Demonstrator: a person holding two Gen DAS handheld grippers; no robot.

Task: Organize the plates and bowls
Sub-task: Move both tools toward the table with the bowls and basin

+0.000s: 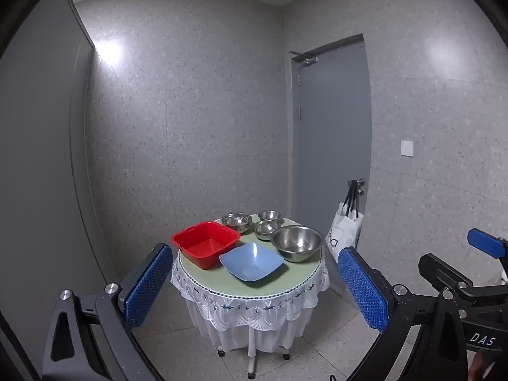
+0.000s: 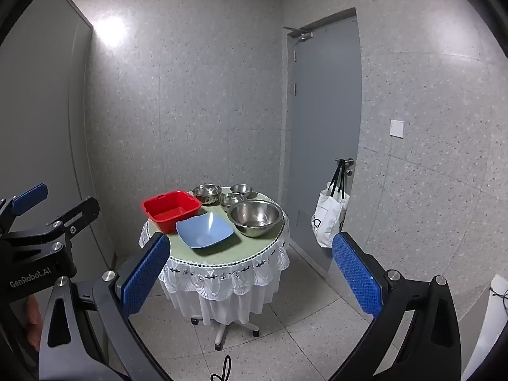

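A small round table [image 1: 219, 281] [image 2: 222, 255] with a green top and white lace skirt stands ahead, some way off. On it sit a red square tub [image 1: 205, 243] [image 2: 171, 210], a blue square plate [image 1: 251, 261] [image 2: 204, 229], a large steel bowl [image 1: 297, 242] [image 2: 255, 216] and three small steel bowls [image 1: 266, 227] [image 2: 231, 199] behind. My left gripper [image 1: 255, 285] is open and holds nothing. My right gripper [image 2: 250, 271] is open too, with nothing between its blue pads. Both hang short of the table, apart from it.
A grey door [image 1: 333, 133] [image 2: 324, 120] stands at the right with a white tote bag [image 1: 344, 231] [image 2: 330, 219] hanging from its handle. Speckled walls close the room. Tiled floor [image 2: 301, 317] surrounds the table's wheeled base [image 2: 222, 330]. The other gripper shows at each view's side.
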